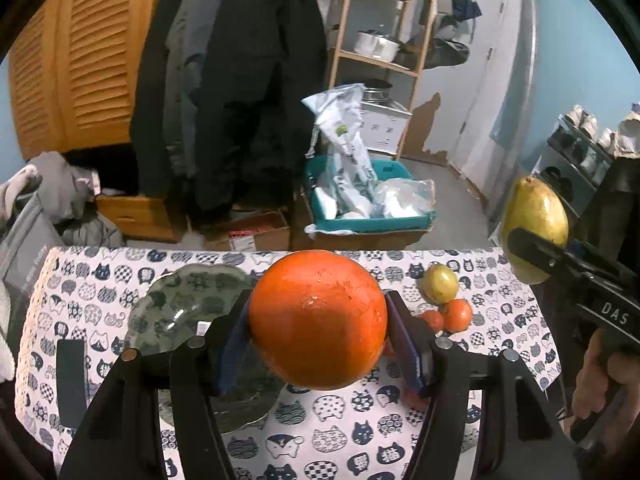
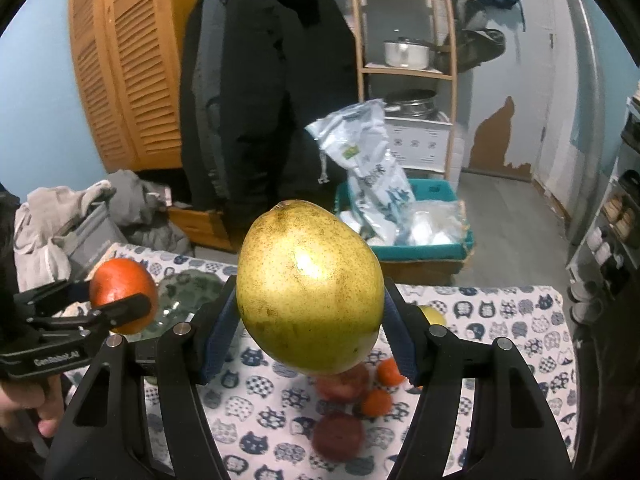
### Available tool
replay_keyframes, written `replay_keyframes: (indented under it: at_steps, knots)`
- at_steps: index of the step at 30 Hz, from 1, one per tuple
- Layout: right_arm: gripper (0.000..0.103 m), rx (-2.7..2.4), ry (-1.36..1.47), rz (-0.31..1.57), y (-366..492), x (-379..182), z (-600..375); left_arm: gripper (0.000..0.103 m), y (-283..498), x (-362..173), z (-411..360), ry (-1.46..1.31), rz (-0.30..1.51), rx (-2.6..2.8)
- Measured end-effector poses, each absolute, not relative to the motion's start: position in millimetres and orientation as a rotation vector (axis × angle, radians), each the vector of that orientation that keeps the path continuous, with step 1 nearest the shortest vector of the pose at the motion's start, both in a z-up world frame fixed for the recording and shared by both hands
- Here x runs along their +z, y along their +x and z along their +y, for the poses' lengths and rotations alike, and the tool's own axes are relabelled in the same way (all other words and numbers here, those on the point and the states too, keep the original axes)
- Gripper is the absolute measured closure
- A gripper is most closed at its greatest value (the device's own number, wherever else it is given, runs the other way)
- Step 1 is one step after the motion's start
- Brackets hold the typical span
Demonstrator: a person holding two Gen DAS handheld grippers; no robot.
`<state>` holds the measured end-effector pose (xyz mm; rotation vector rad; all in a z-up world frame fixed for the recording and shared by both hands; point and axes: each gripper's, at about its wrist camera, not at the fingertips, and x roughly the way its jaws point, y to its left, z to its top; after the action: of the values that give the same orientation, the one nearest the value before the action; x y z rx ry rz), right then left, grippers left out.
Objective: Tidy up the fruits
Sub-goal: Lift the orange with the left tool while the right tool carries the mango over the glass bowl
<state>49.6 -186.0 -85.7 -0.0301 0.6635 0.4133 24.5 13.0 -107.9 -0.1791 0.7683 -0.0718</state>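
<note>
Grip confirmed on both sides. Your left gripper (image 1: 318,322) pinches a large round orange fruit (image 1: 318,320) between its blue pads (image 1: 406,344), one pad on each flank, the fruit lifted clear of the table. Your right gripper (image 2: 310,320) clamps a big yellow-green speckled mango (image 2: 310,288) in the same way, stem end up, also off the surface.

Directly beneath your left gripper lies a green scalloped glass plate (image 1: 192,300), resting on a cloth printed with dark blue cat heads (image 1: 340,420). To the right of the held orange, a small round yellow-green fruit (image 1: 440,283) sits on the cloth, touching a small orange tangerine (image 1: 458,314) just in front of it.

Under your right gripper you have more loose fruit on the cloth: two small tangerines (image 2: 376,402) and two dark red round fruits (image 2: 338,436), blurred, lying close together.

Beyond the table edge stand a teal plastic crate (image 1: 360,222) holding white plastic bags, a dark coat (image 1: 248,80) hanging, and a wooden shelf rack (image 1: 400,32) with a metal pot.
</note>
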Motion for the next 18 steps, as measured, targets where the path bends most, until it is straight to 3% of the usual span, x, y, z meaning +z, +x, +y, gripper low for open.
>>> replay_keyframes:
  at_steps: [18]
  knots:
    - [0.036, 0.552, -0.043, 0.769, 75.7, -116.9, -92.6, 0.037, 32.7, -155.5, 97.8, -0.299, 0.872, 0.085]
